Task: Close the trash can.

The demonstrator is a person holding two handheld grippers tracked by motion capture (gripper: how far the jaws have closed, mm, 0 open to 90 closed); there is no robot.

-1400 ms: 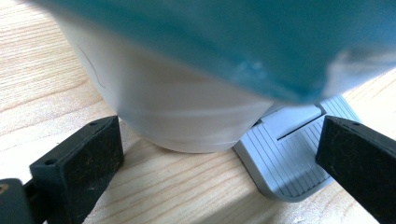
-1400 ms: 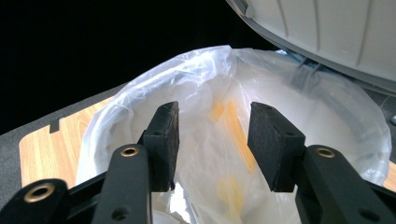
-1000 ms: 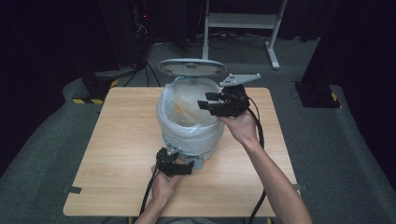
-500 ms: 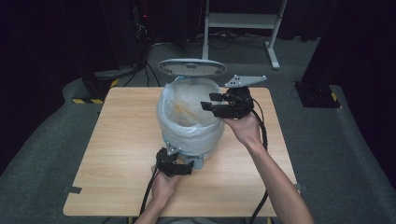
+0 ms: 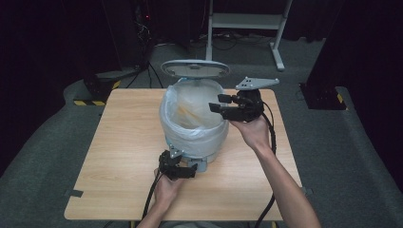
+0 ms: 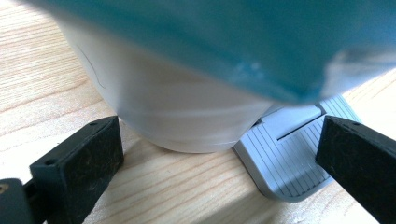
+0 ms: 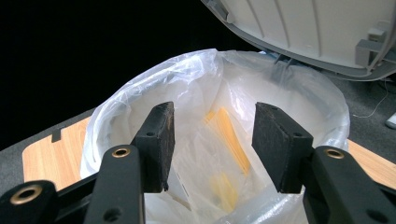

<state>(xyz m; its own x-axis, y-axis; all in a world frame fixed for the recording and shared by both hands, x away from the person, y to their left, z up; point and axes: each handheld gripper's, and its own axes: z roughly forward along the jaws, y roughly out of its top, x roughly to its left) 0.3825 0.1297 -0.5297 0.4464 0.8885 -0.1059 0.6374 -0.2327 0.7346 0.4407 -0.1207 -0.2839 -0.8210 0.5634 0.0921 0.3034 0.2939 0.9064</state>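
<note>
A white pedal bin (image 5: 192,133) lined with a clear plastic bag (image 5: 171,114) stands mid-table, its lid (image 5: 195,69) raised. Yellow pieces (image 7: 229,135) lie inside the bag. My right gripper (image 5: 219,103) hovers level over the bin's right rim, pointing left across the mouth. In the right gripper view it (image 7: 212,116) is open with nothing between its jaws. My left gripper (image 5: 183,170) rests low on the table at the bin's front foot. It (image 6: 219,133) is open, one jaw beside the bin's base (image 6: 187,116) and the other at the grey pedal (image 6: 289,158).
The wooden table (image 5: 119,142) has bare room left and right of the bin. A metal stand (image 5: 247,23) and cables sit on the dark floor behind. Black cables trail from both grippers toward the table's near edge.
My right gripper has shifted slightly to the right over the bin's rim. The left gripper and the raised lid have stayed put.
</note>
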